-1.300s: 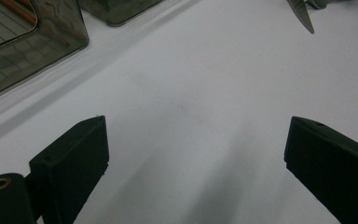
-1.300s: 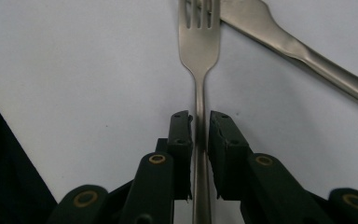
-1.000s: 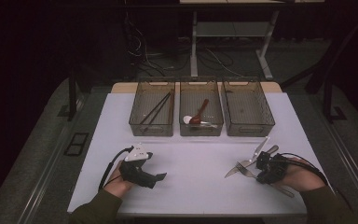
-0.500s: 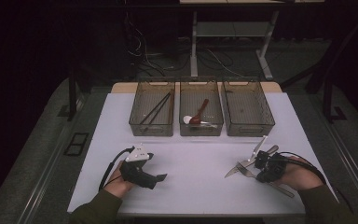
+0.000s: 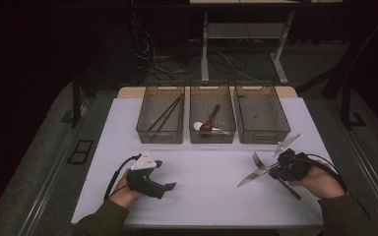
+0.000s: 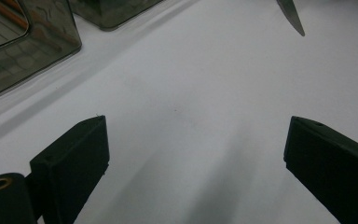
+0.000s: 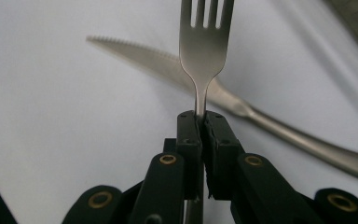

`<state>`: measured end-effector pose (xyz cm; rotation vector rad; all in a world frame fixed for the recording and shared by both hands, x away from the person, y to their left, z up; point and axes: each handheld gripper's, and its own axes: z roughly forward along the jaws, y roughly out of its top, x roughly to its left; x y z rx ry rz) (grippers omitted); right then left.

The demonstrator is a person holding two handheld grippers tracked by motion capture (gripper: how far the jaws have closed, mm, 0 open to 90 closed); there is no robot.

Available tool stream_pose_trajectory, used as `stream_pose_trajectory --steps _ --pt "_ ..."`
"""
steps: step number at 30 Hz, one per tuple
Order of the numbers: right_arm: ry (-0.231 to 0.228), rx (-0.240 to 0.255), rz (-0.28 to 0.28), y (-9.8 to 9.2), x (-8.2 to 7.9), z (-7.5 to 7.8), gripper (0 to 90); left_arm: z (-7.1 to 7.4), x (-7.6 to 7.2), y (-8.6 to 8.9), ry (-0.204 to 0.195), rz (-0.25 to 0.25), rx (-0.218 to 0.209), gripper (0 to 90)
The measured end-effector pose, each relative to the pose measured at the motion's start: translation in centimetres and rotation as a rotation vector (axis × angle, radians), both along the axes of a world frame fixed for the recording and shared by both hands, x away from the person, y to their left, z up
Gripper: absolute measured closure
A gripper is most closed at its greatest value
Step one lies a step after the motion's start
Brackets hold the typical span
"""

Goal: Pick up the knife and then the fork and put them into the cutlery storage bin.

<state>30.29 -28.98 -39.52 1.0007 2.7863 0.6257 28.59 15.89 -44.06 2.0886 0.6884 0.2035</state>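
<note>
The slim silver metal fork (image 7: 205, 51) is pinched at its neck by the right gripper (image 7: 199, 122), jaws pressed tight, just above the serrated steel knife (image 7: 223, 93), likely bound for a smoky plastic bin (image 5: 262, 114). The left gripper (image 6: 196, 154) rests spread and empty, well left of the knife.

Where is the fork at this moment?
The fork is clamped in the right gripper at the table's right side in the high view, just above the knife, in front of the rightmost bin.

Lab-like recording room, white table (image 5: 197, 196), dark surroundings, loose floor cables (image 5: 162, 59), metal desk frame (image 5: 246, 34)
</note>
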Motion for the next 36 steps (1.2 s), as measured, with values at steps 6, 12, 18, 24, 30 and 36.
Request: stream_pose_trajectory --steps 6,12,18,24,30,36 --pt "-0.07 0.091 -0.071 -1.2 0.3 0.8 84.8 0.0 0.0 0.1 0.001 0.003 -0.022 5.6" --pt "-0.119 0.152 -0.128 -1.9 0.5 1.3 84.9 -0.1 0.1 0.1 0.011 -0.005 -0.017 5.6" --pt "-0.164 0.221 -0.154 -2.6 0.6 1.6 85.0 0.0 0.1 0.2 0.008 0.002 -0.018 5.7" --pt "-0.221 0.295 -0.18 -3.2 0.7 1.8 84.9 0.0 0.0 0.1 0.004 -0.004 -0.016 5.7" --pt "-0.271 0.387 -0.22 -3.9 1.1 1.9 84.9 0.0 0.0 0.1 0.003 -0.006 -0.019 5.7" --pt "-0.312 0.443 -0.244 -4.1 1.7 2.2 84.9 0.0 0.0 0.1 0.002 -0.009 -0.019 5.7"
